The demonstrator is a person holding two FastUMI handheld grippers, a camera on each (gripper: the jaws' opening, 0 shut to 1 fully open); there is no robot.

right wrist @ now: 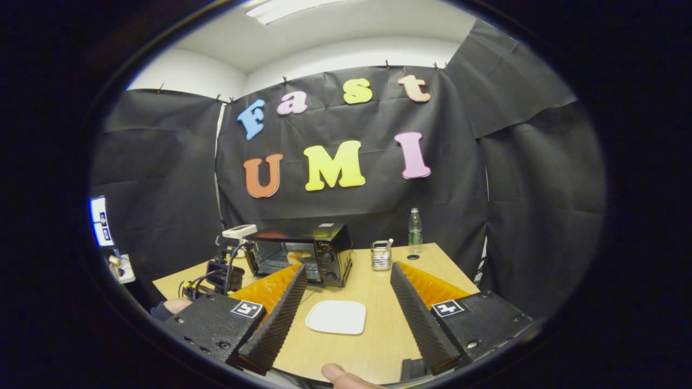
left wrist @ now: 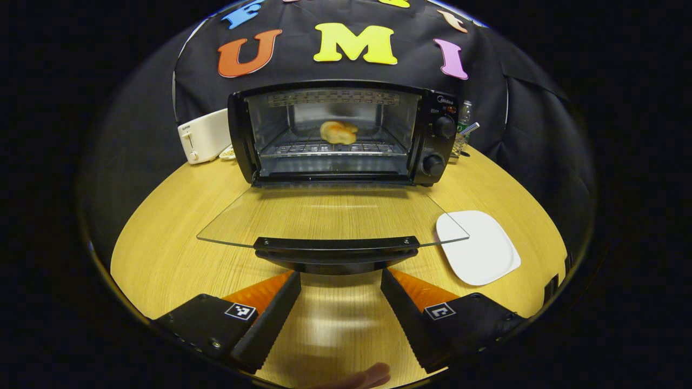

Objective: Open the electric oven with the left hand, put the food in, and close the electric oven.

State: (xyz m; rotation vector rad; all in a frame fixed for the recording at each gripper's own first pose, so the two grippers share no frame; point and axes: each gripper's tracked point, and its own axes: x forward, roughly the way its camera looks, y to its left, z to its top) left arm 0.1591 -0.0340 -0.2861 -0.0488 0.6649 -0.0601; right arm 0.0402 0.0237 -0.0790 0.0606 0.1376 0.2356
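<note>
In the left gripper view the black electric oven [left wrist: 432, 135] stands open. Its glass door [left wrist: 335, 213] lies flat toward me, with the black handle [left wrist: 335, 254] along its front edge. A golden piece of food [left wrist: 338, 132] rests on the rack inside. My left gripper [left wrist: 340, 278] is open, its fingertips just short of the handle and holding nothing. In the right gripper view the oven [right wrist: 324, 251] sits farther off on the left. My right gripper [right wrist: 348, 270] hangs open and empty above the table, over a bare white plate [right wrist: 336, 317].
A round wooden table [left wrist: 162, 243] carries everything. The white plate [left wrist: 478, 246] lies right of the door. A white toaster [left wrist: 205, 135] stands left of the oven, with a bottle [right wrist: 414, 229] and a small holder [right wrist: 381, 255] to its right. A sleeve [right wrist: 173, 308] shows at left.
</note>
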